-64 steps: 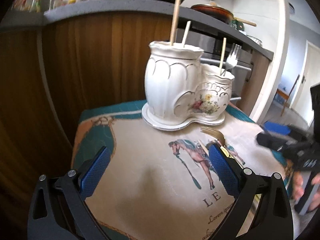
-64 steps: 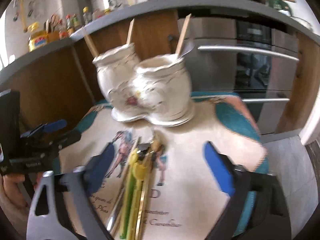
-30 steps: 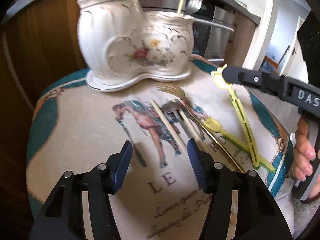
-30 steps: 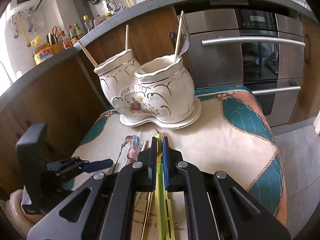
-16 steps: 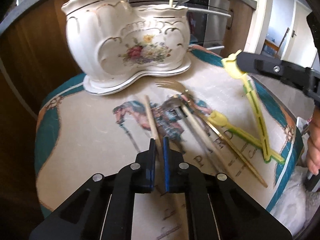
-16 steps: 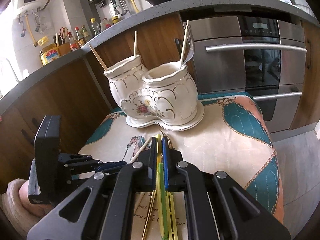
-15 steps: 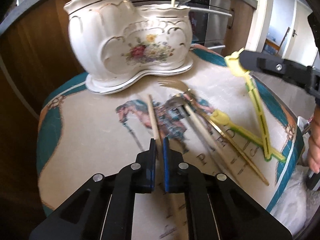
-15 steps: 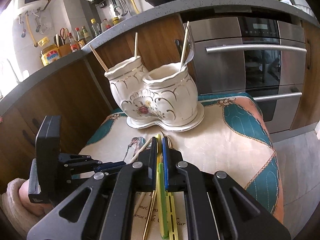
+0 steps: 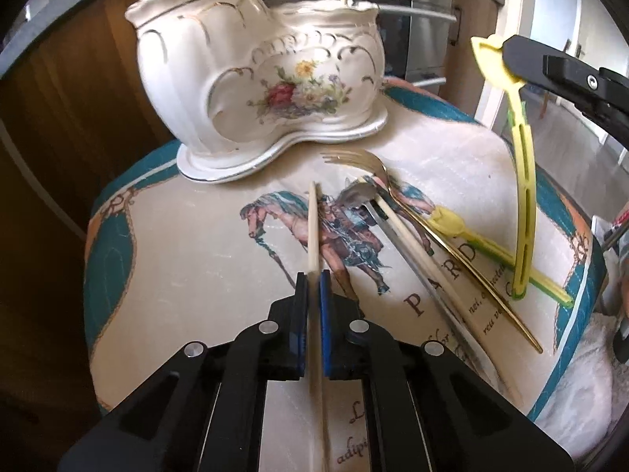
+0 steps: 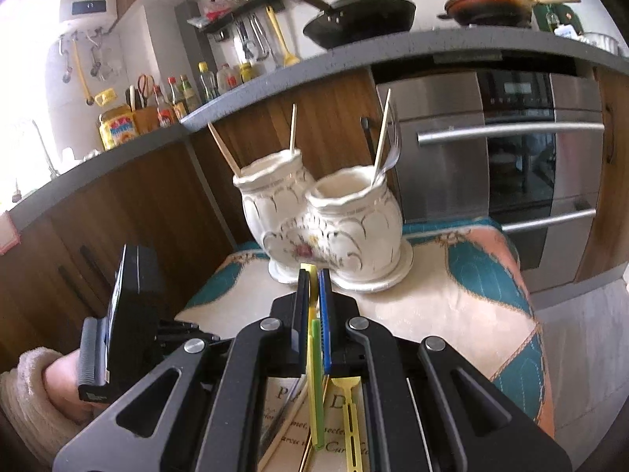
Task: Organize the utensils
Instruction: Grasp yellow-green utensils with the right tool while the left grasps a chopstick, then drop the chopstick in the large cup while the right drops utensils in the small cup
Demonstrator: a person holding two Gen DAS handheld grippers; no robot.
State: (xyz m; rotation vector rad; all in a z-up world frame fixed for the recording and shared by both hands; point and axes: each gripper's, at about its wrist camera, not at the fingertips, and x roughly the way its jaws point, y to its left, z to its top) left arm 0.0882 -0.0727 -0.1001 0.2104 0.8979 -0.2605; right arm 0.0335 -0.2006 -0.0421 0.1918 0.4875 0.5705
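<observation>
Kitchen: wood cabinet fronts, grey counter and a steel oven (image 10: 511, 145) behind the holder
Cloth (image 9: 188, 259): cream with teal border and a horse print under the holder; printed letters "PAR" readable, smaller script too fine to read
Holder (image 9: 267, 67): white two-pot ceramic, gold trim, painted flowers; sticks and a fork head stand in it, tops cut off in the left view
Loose utensils: gold fork (image 9: 397, 204), a pale chopstick and a steel piece lie in front of the holder; steel piece's head partly hidden
Left gripper (image 9: 310, 295): clamped on a wooden chopstick (image 9: 313, 232) in front of the holder
Right gripper (image 10: 313, 287): clamped on yellow plastic tongs (image 9: 521, 181), tilted, lower end touching the cloth, right of the holder
</observation>
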